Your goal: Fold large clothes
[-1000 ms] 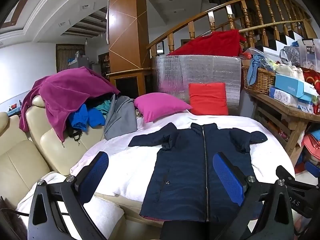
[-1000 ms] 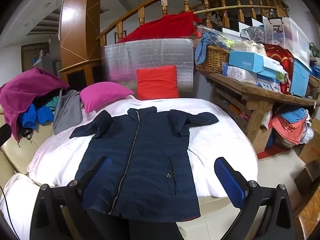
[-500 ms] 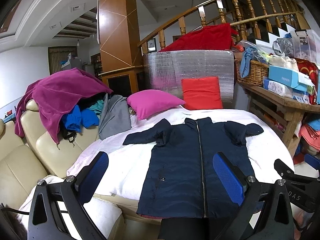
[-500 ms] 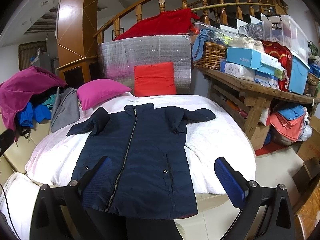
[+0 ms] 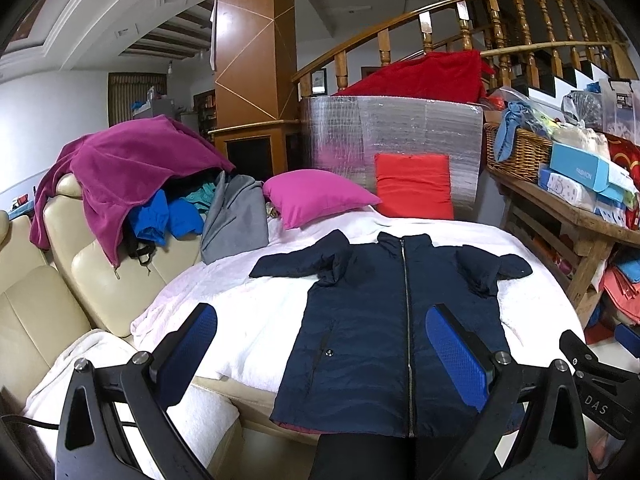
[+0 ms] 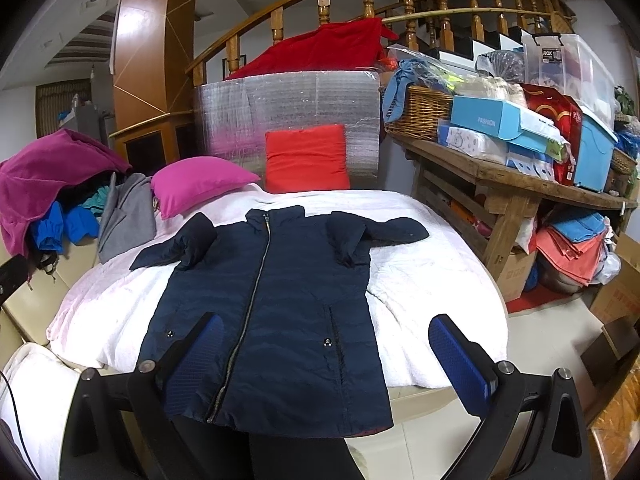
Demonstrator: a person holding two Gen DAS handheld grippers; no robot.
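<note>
Dim, sharp, fisheye-warped edges; column glare, seemingly

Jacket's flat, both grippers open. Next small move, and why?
Probably bring the left gripper down to the left sleeve to fold it inward. The navy jacket lies zipped and flat on the white cover, sleeves out to each side, and the right gripper also hangs open, holding nothing.

Home living area, cluttered. Cream leather sofa (image 5: 48,300) heaped with clothes, magenta fleece (image 5: 120,168) on top. Wooden staircase railing (image 5: 480,12) curving behind, wood-clad pillar (image 5: 256,40). Pink cushion (image 5: 316,196), red cushion (image 5: 414,186) on white blanket (image 5: 248,312). Rough wooden table (image 6: 500,184) stacked with wicker basket (image 6: 420,110), boxes, plastic bins.
</note>
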